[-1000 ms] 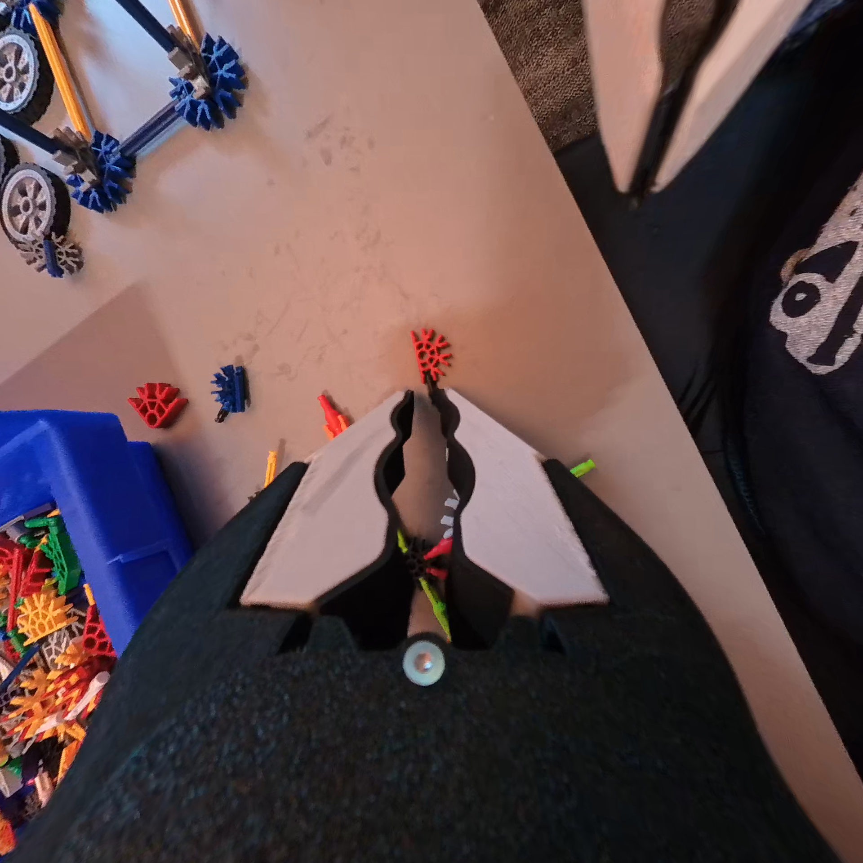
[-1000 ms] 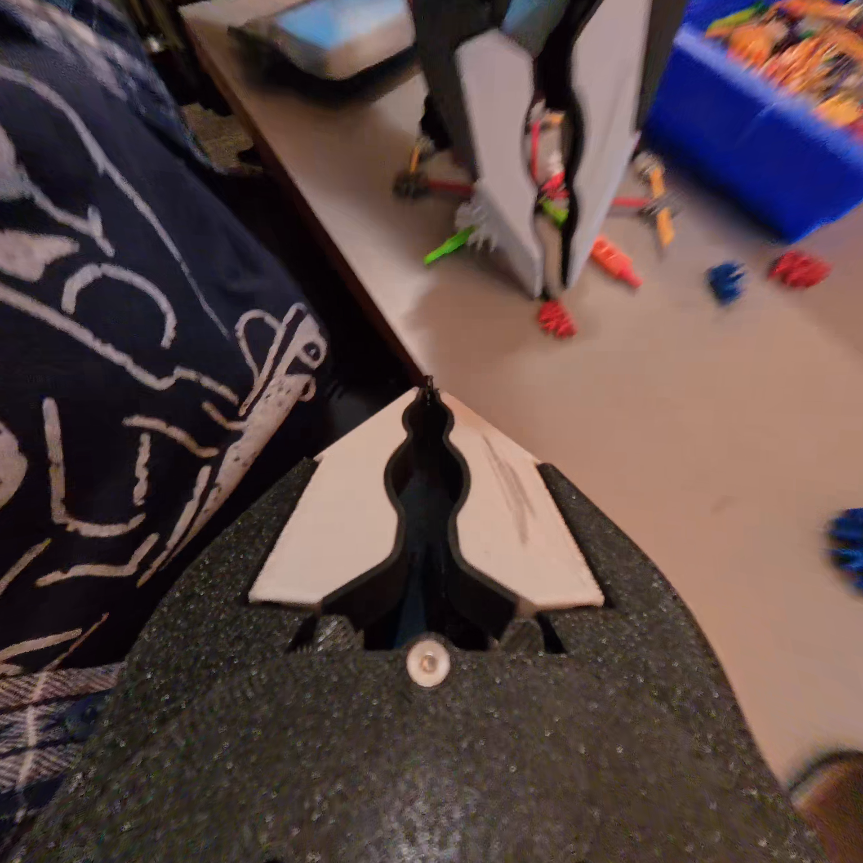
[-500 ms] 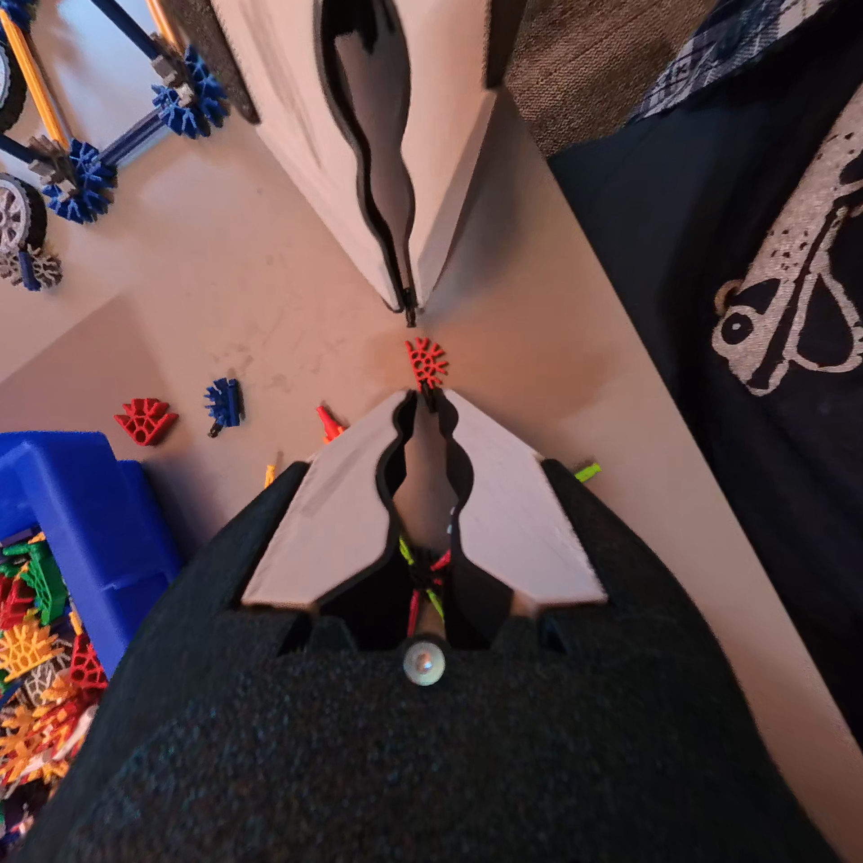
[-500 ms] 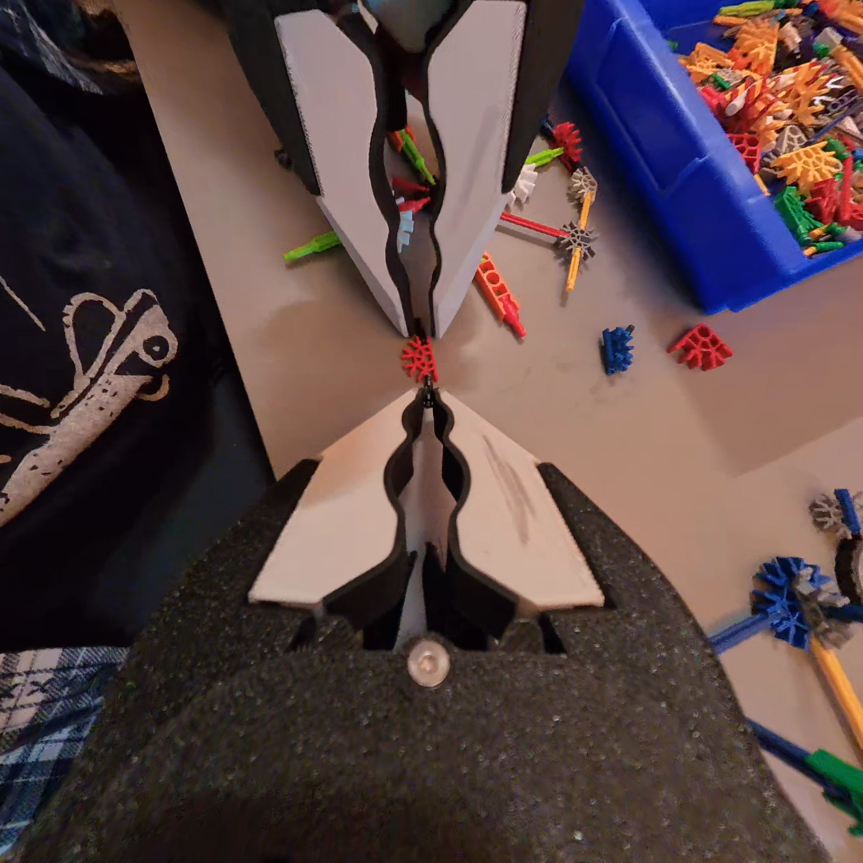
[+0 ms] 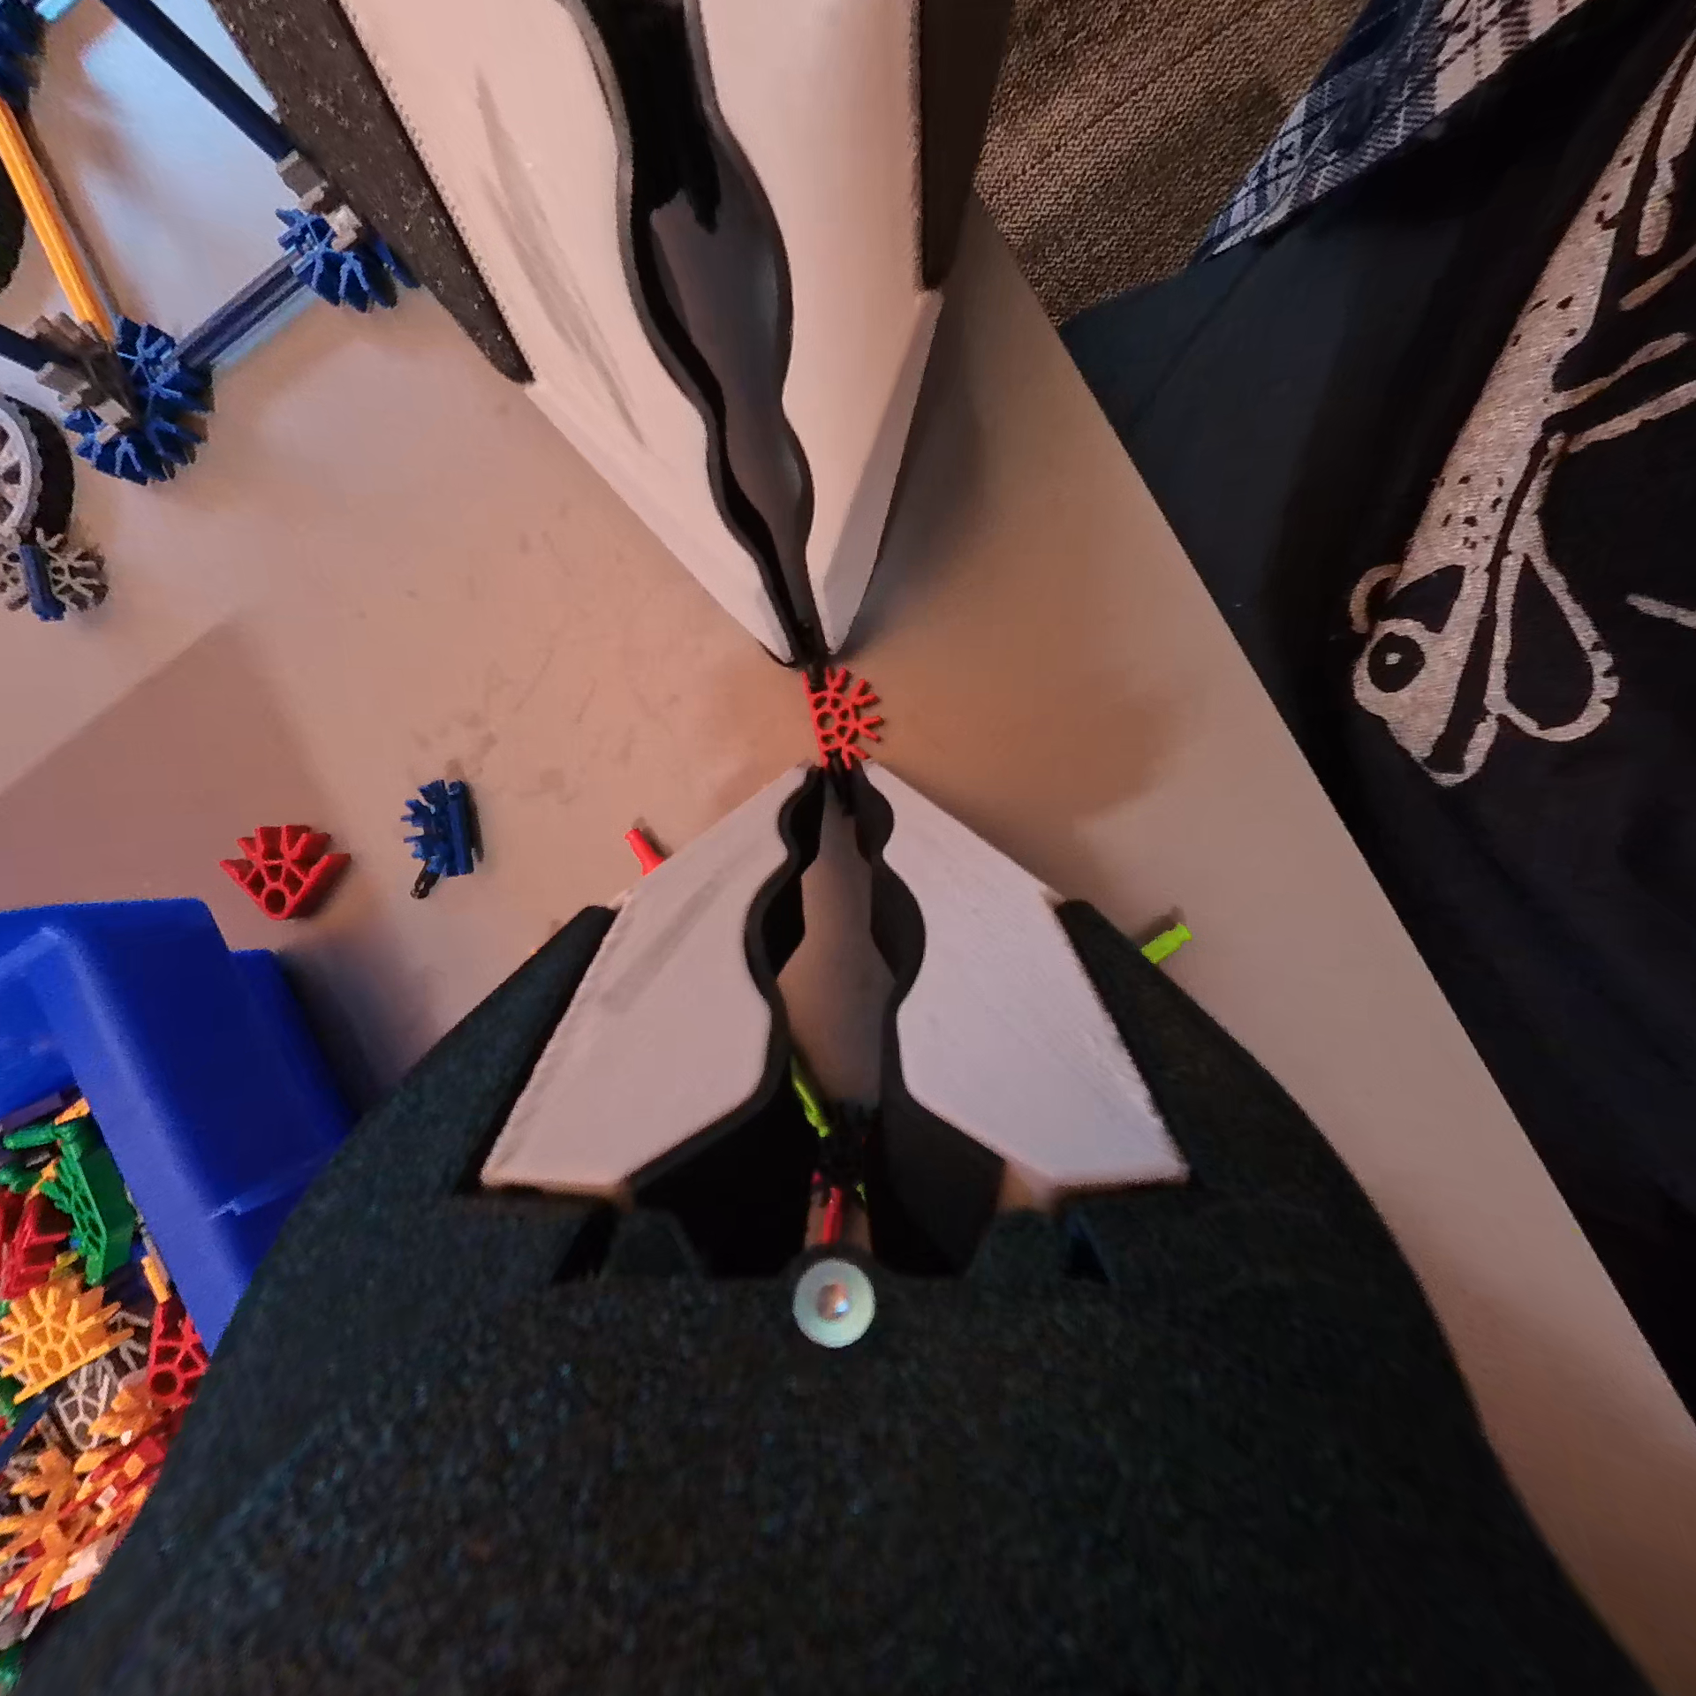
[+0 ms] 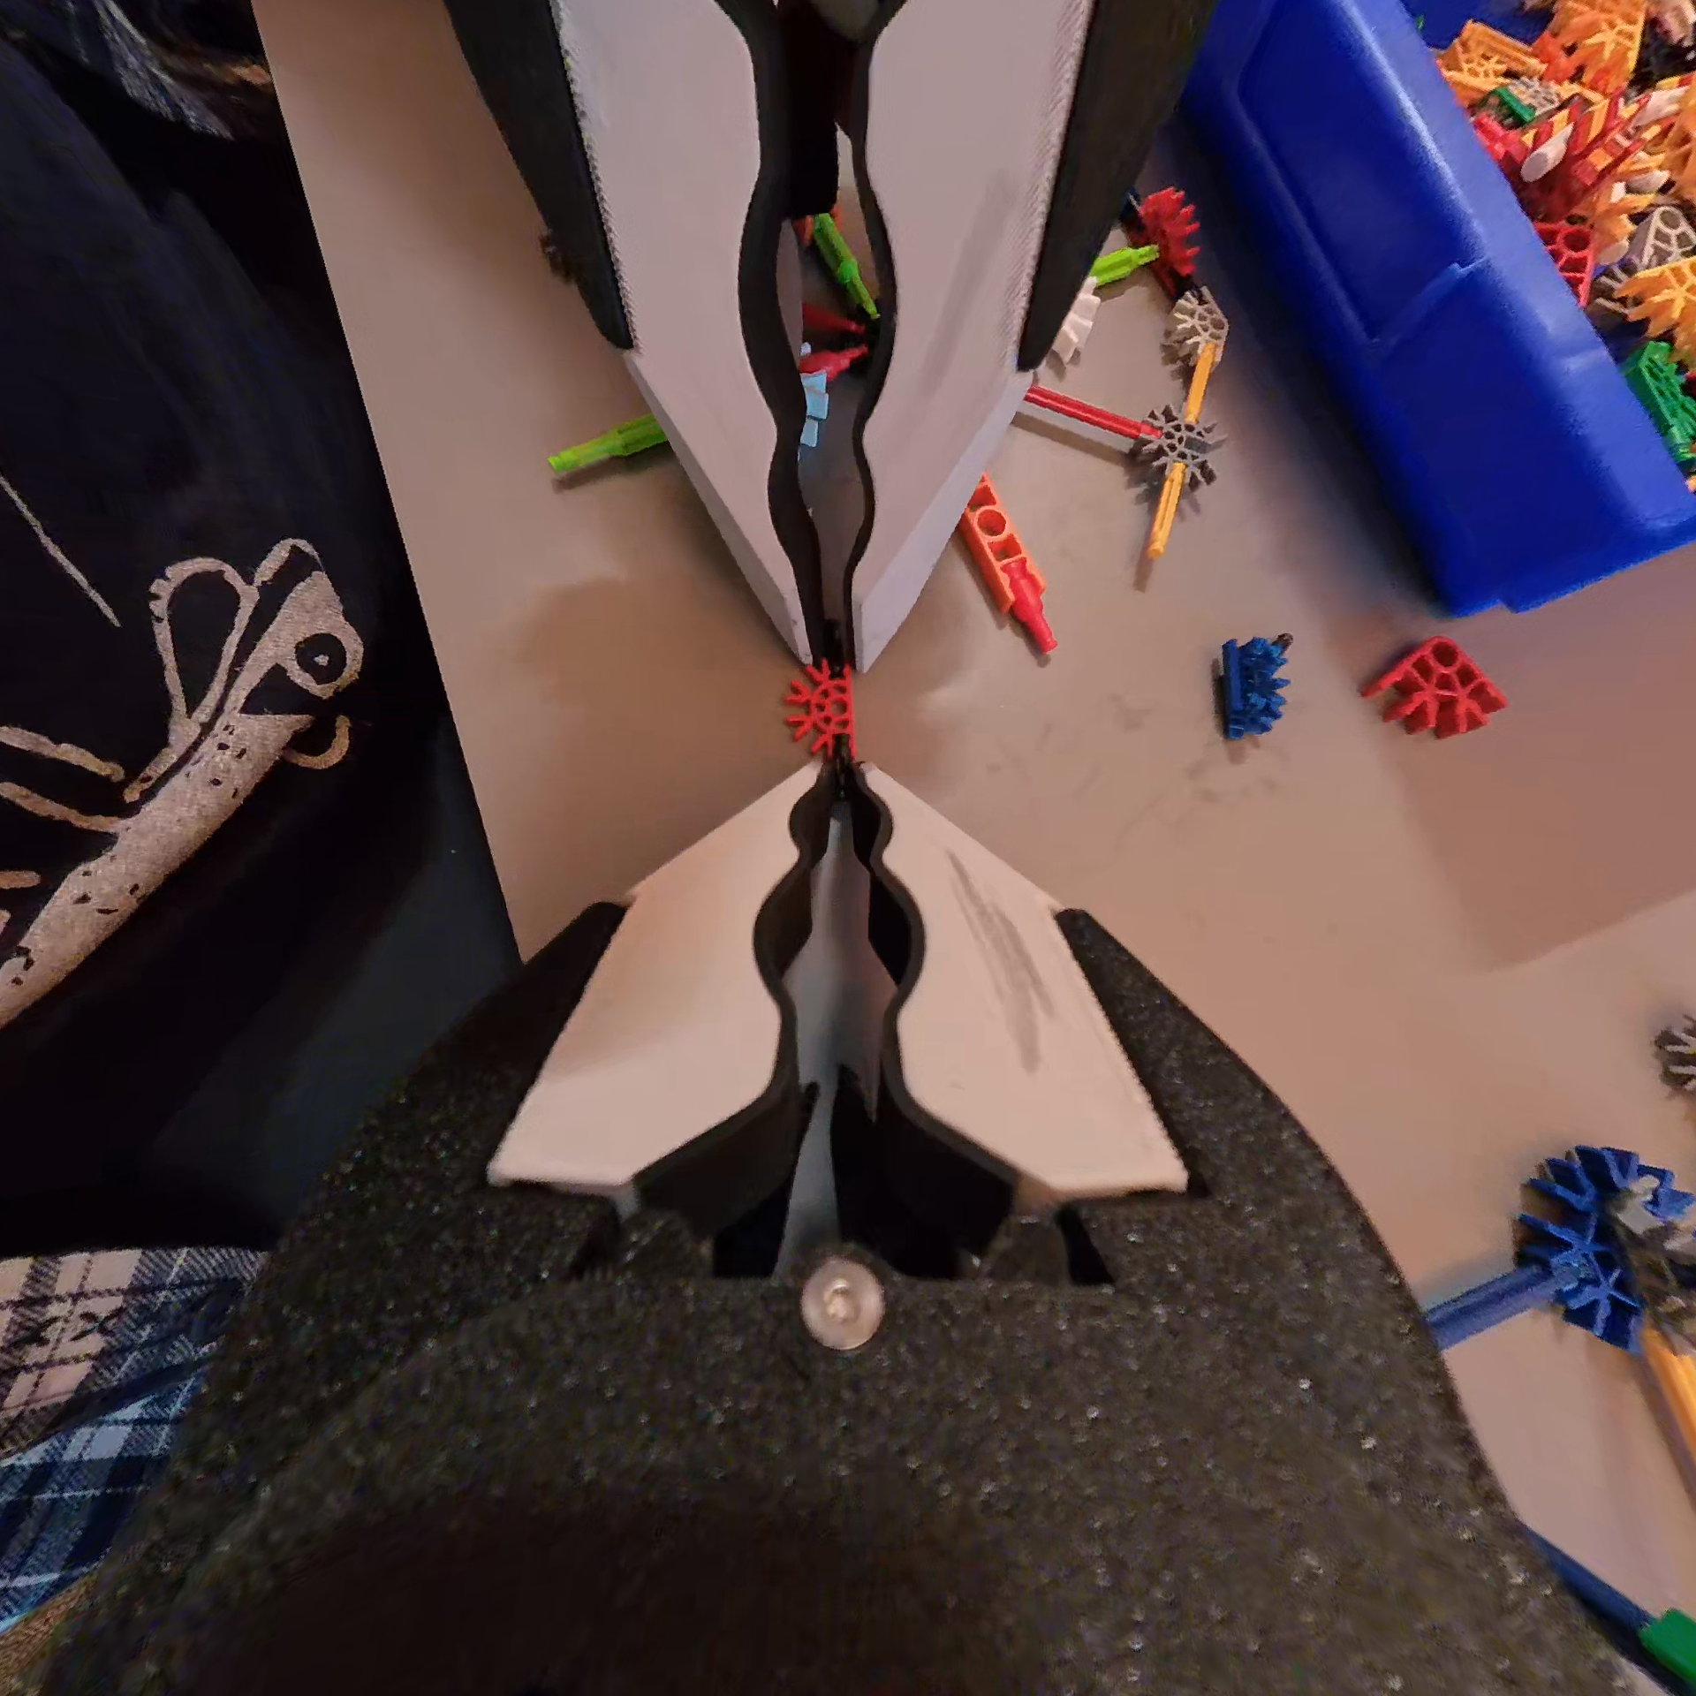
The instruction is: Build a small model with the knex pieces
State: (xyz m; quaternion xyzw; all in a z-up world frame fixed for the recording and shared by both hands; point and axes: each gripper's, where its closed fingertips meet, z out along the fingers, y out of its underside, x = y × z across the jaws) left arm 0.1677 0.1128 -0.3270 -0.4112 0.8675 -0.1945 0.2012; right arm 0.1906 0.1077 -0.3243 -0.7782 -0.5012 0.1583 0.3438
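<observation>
A small red snowflake-shaped connector (image 5: 842, 720) hangs just above the beige table (image 5: 477, 642), pinched between both grippers. My left gripper (image 5: 831, 778) is shut on its near edge, with a thin dark bit showing between the tips. My right gripper (image 5: 812, 653) comes in from the opposite side, its tips against the connector's far edge. In the right wrist view the connector (image 6: 820, 707) sits between my right gripper (image 6: 837, 778), shut on a thin dark piece, and the left gripper (image 6: 831, 653). The two grippers point tip to tip.
A blue bin (image 6: 1432, 367) full of coloured parts stands near the left gripper. Loose pieces lie nearby: a blue connector (image 6: 1250, 686), a red wedge (image 6: 1433, 688), an orange-red piece (image 6: 1002, 555), a green rod (image 6: 606, 445). A wheeled model (image 5: 110, 404) lies farther off. A person in a dark shirt (image 5: 1468, 551) stands at the table edge. The tips of both grippers are at nearly the same place.
My right gripper has swung in from the table edge and met the red connector held by the left gripper. The left gripper has barely moved.
</observation>
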